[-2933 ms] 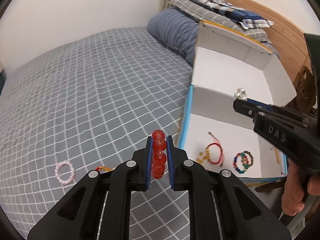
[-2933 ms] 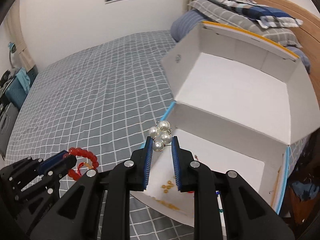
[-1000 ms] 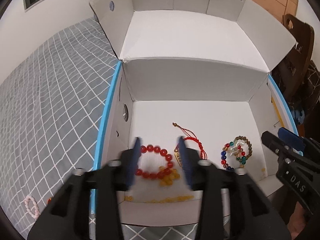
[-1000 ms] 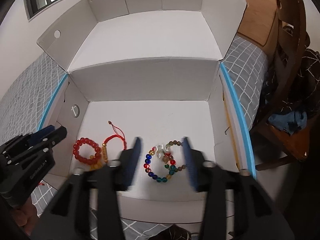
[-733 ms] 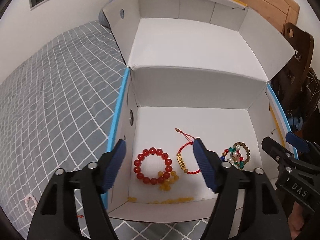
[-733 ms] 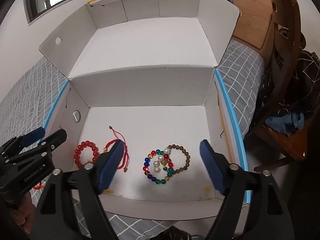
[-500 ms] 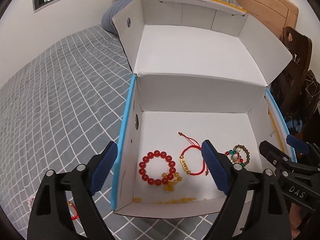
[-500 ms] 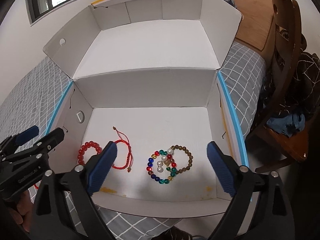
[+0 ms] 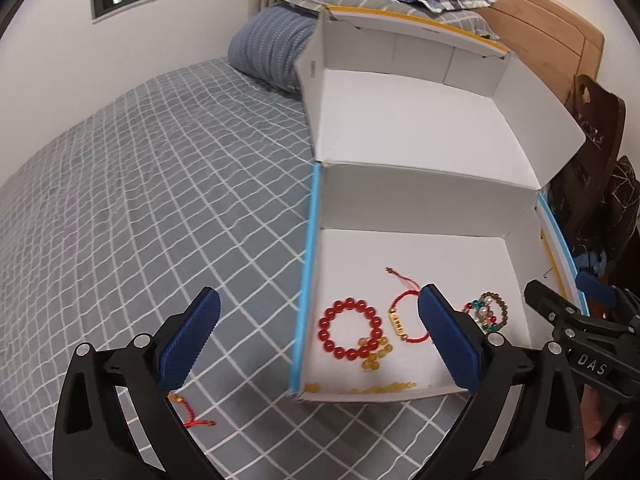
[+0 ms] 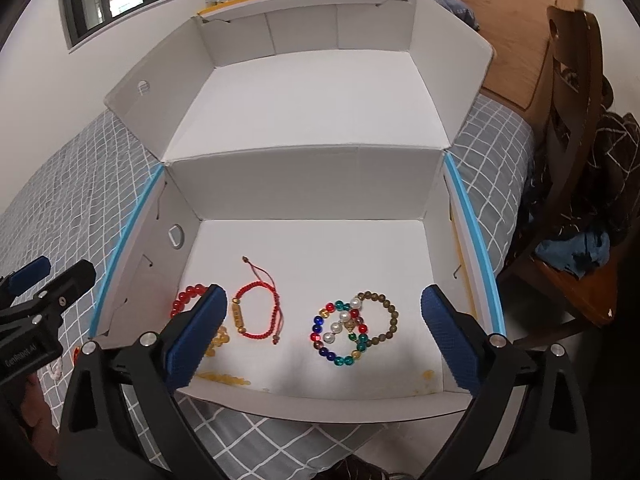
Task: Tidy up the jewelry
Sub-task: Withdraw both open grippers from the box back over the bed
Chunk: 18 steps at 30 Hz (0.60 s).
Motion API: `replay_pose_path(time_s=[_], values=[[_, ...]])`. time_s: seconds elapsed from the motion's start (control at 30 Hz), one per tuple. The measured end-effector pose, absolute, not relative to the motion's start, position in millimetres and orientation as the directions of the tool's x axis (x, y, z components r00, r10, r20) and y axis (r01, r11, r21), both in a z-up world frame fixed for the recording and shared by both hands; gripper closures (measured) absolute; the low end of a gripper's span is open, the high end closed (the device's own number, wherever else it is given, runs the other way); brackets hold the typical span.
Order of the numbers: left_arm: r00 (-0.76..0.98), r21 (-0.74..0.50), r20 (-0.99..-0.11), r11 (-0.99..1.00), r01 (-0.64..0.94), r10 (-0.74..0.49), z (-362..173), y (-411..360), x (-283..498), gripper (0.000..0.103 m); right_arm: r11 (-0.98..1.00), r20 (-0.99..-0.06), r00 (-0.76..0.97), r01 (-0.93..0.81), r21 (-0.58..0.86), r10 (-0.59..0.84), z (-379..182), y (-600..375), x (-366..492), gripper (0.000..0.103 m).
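Lying on the floor of the white box (image 10: 308, 184), 5 pieces of jewelry are seen from the right wrist view. The red bead bracelet (image 9: 349, 328) is placed at 9 o'clock of the box floor, just beside the blue-edged left wall, with the yellow beads (image 9: 375, 354) touching its lower rim. The red cord bracelet (image 10: 257, 313) is laid just right of it, apart from the rest. Toward 3 o'clock, the multicoloured bead bracelet (image 10: 340, 334) and the brown bead bracelet (image 10: 378, 318) are overlapped, and the pearl cluster (image 10: 343, 319) is rested on the multicoloured one.

The left claw (image 9: 318, 340) is spread wide and nothing is held; it is hung over the box's left wall. The right claw (image 10: 322, 338) is likewise released and empty, and is positioned over the near half of the box.

The box is set on the grey checked bed (image 9: 152, 184). A red cord piece (image 9: 192, 416) is left on the bed at 7 o'clock of the left wrist view, outside the box.
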State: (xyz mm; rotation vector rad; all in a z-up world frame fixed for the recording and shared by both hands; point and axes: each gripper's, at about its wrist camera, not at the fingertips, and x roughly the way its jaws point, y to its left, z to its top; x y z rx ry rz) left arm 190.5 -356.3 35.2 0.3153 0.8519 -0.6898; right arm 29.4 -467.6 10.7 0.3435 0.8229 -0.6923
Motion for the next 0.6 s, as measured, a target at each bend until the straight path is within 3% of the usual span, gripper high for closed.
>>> replay_pose_path(time_s=[0.6], values=[[0.600,0.046,-0.722,0.842,0.537,-0.343,57.6,-266.2,194.3,0.006,0.861,-0.729,0.606,0.507,0.044,-0.320,24.6,-399.7,67.4,0.009]])
